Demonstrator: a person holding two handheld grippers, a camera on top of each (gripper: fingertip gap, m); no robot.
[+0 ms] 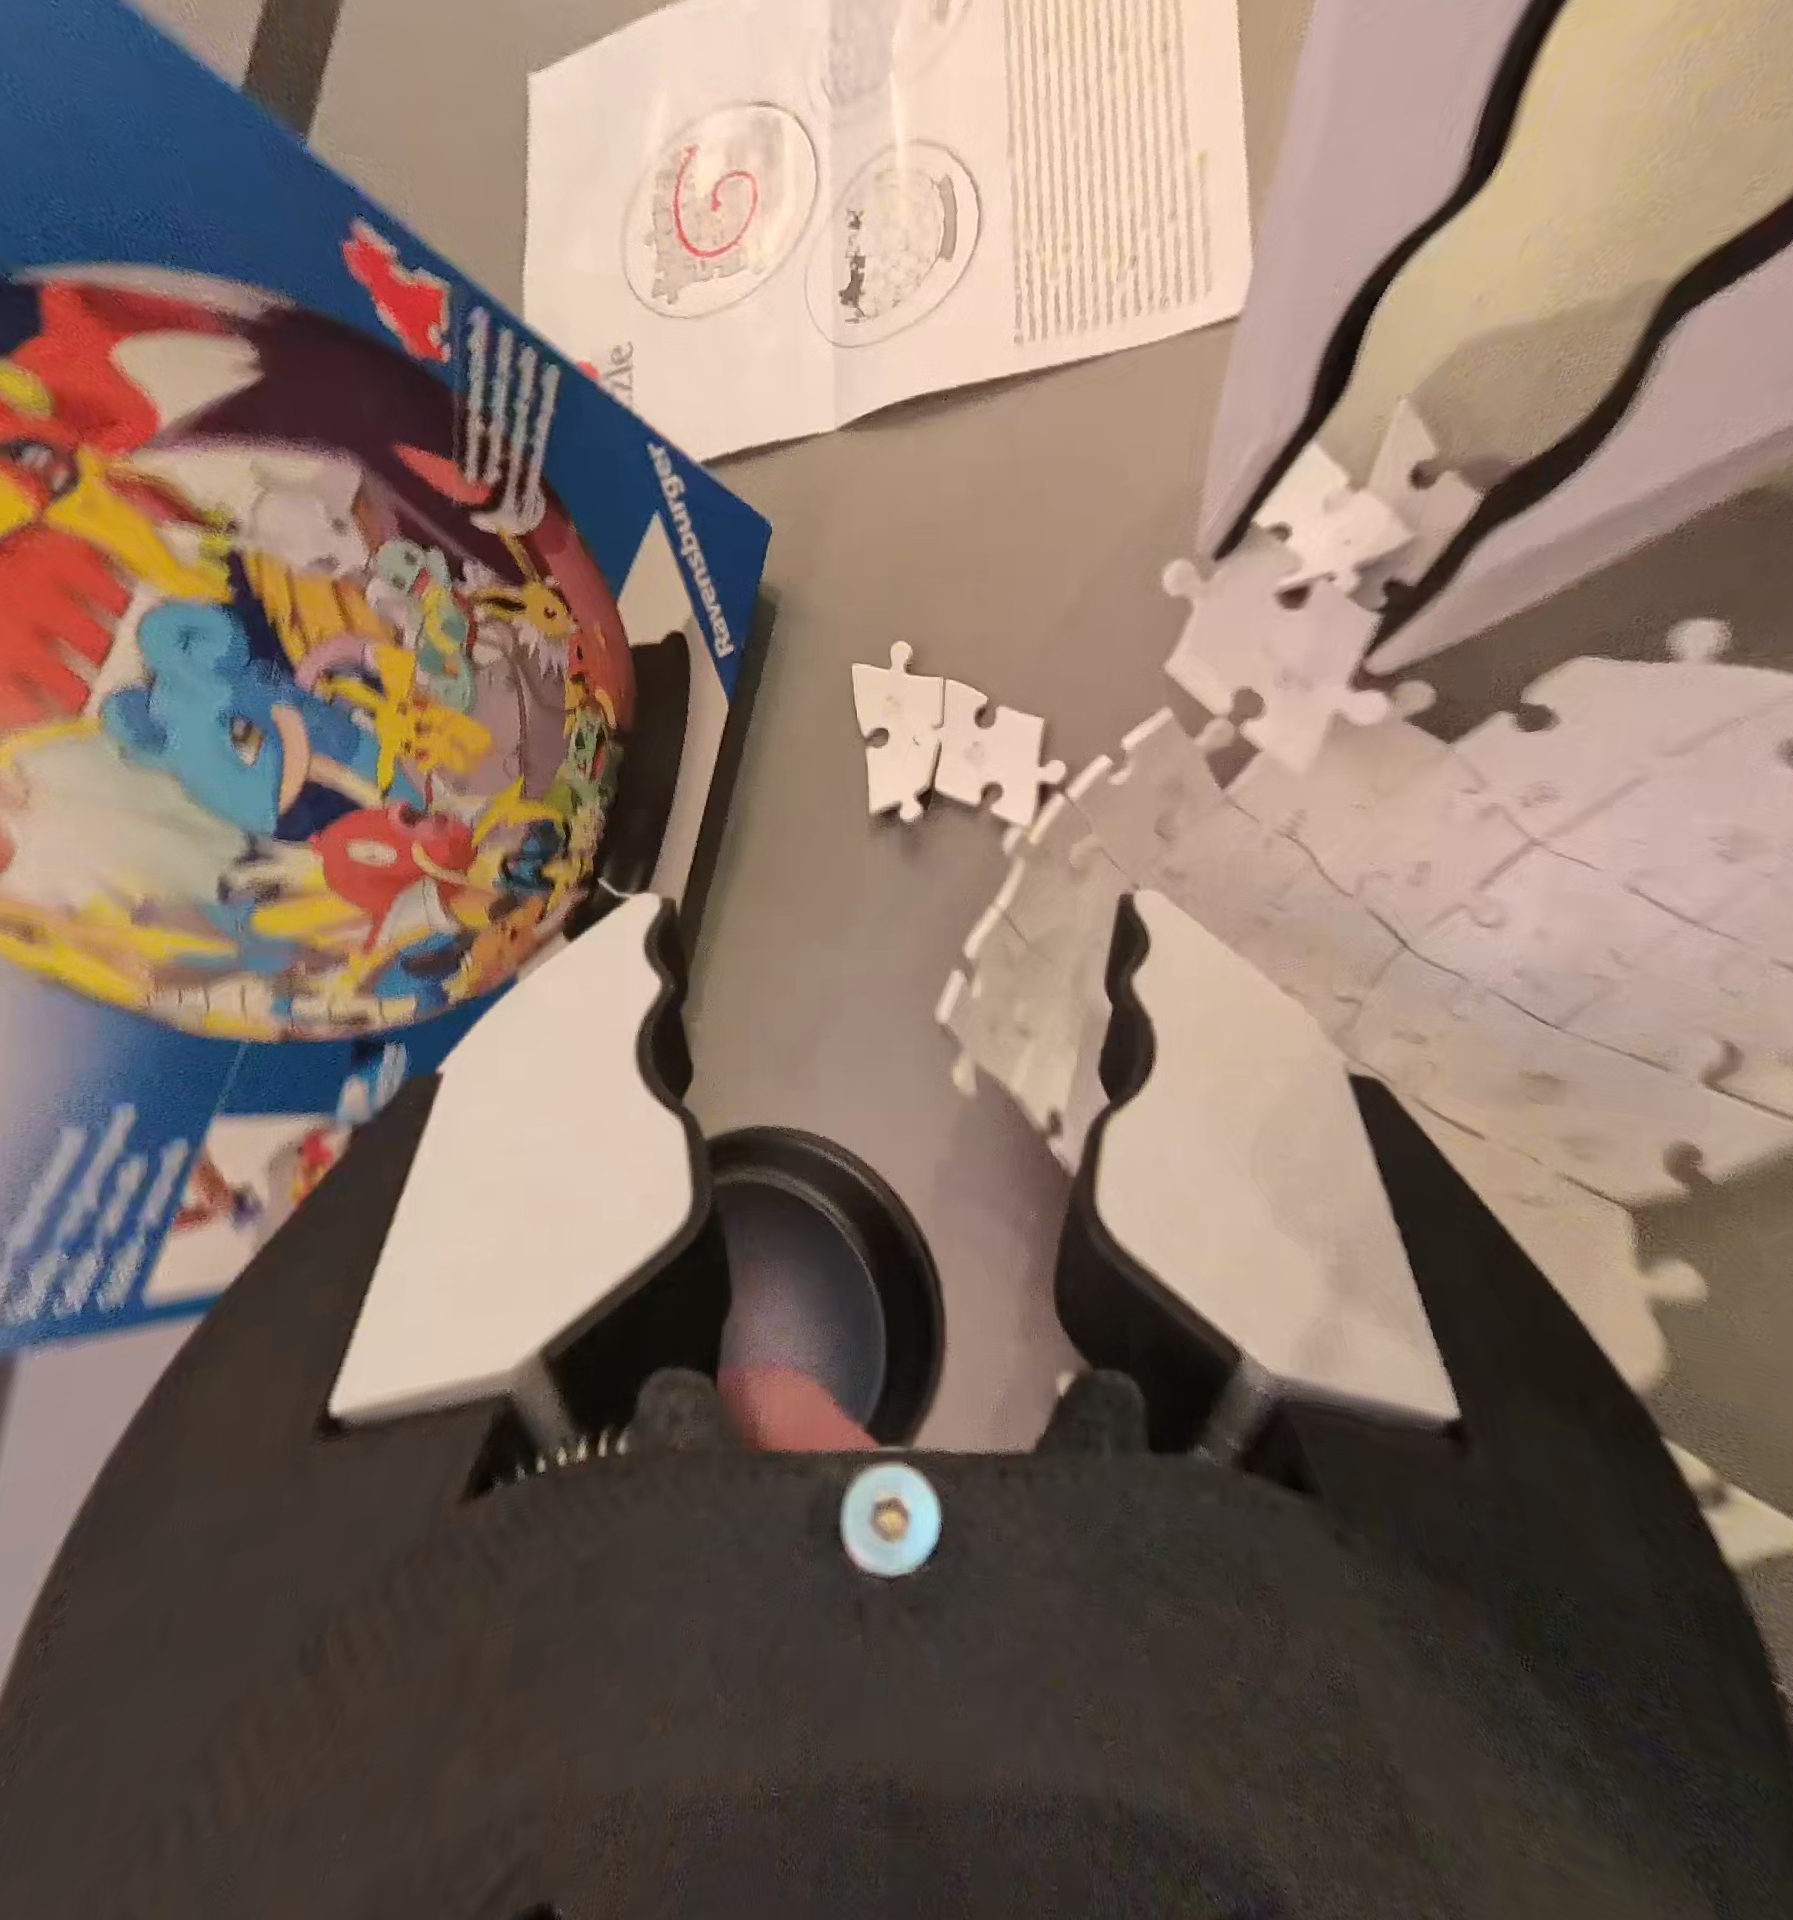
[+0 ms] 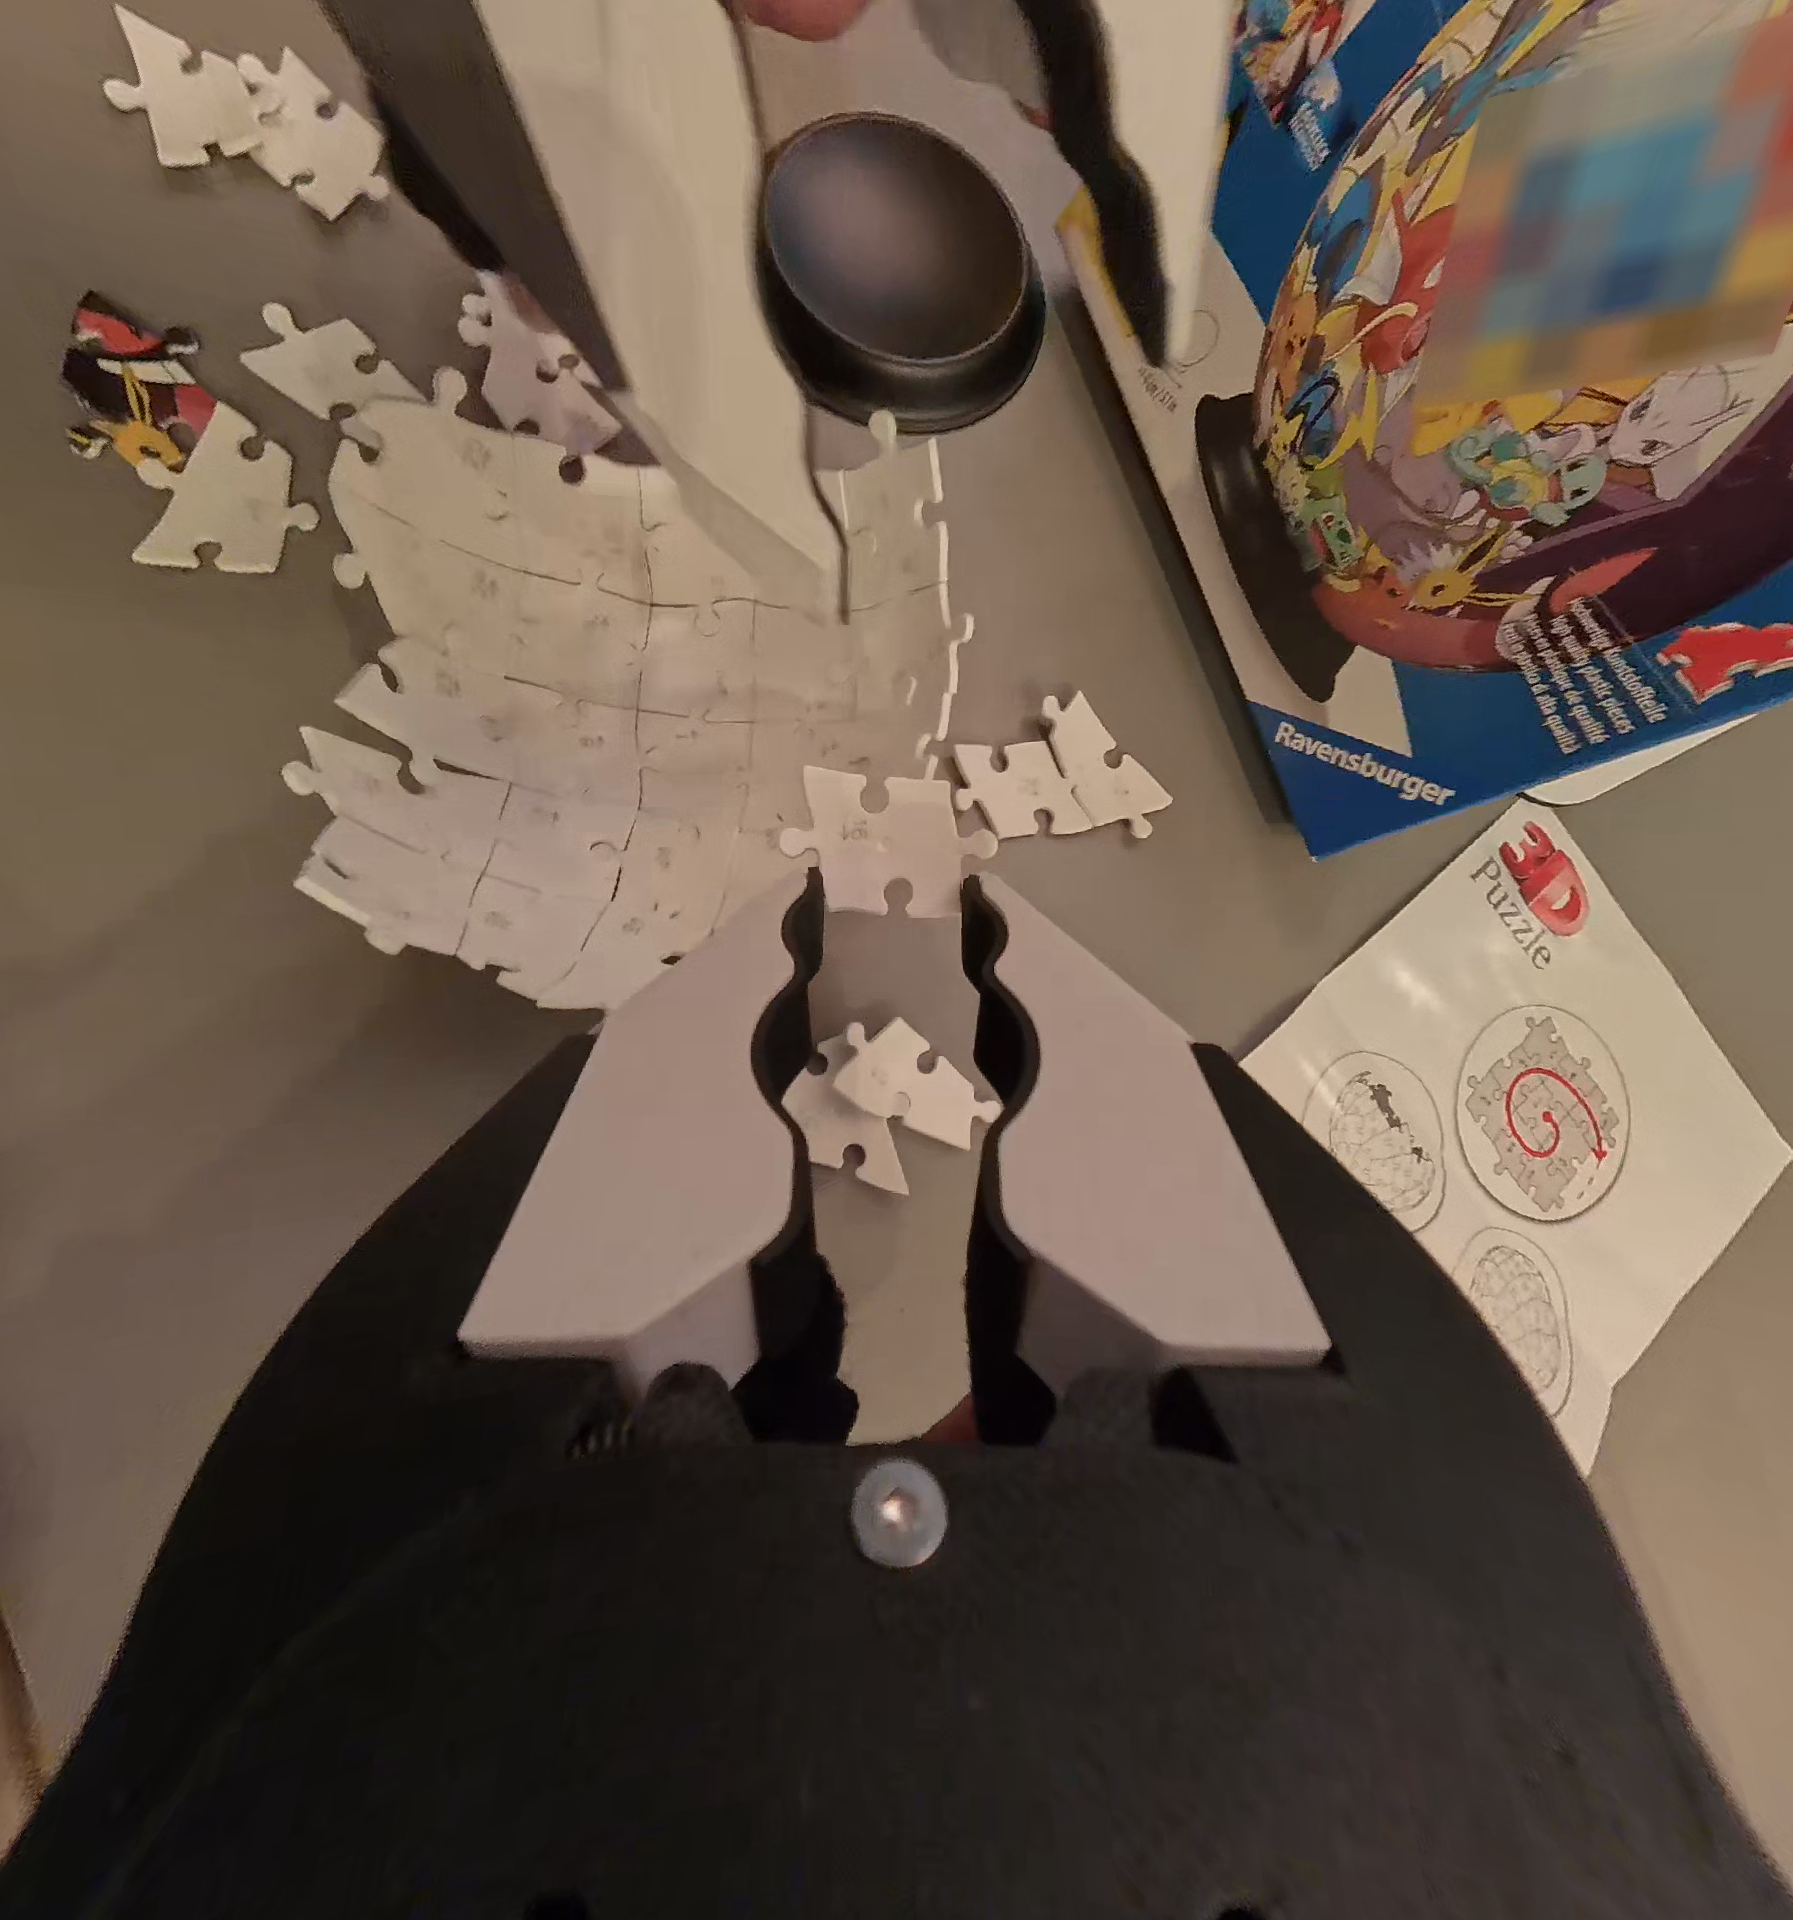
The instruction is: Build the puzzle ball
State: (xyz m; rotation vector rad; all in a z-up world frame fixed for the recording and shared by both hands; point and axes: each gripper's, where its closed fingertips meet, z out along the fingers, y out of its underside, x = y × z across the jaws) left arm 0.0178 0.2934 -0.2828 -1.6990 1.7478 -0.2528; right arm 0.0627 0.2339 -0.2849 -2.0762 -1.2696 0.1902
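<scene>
Right wrist view: fingers pinching puzzle piece.

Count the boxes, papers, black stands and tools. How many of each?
Puzzle box: 1
Instruction sheet: 1
Black stand: 1
Tools: 2, the left tool and the right tool, which grips white puzzle pieces
Total: 5

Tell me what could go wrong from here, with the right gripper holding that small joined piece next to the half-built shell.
1. The right gripper pinches the joined pair of pieces only at its near edge, so it could pivot or slip out.
2. The curved white shell has visible gaps along its seams; pushing a piece in may pop rows apart.
3. The open left gripper hovers close by, and loose pieces lie under the right fingers; either could get knocked.
</scene>
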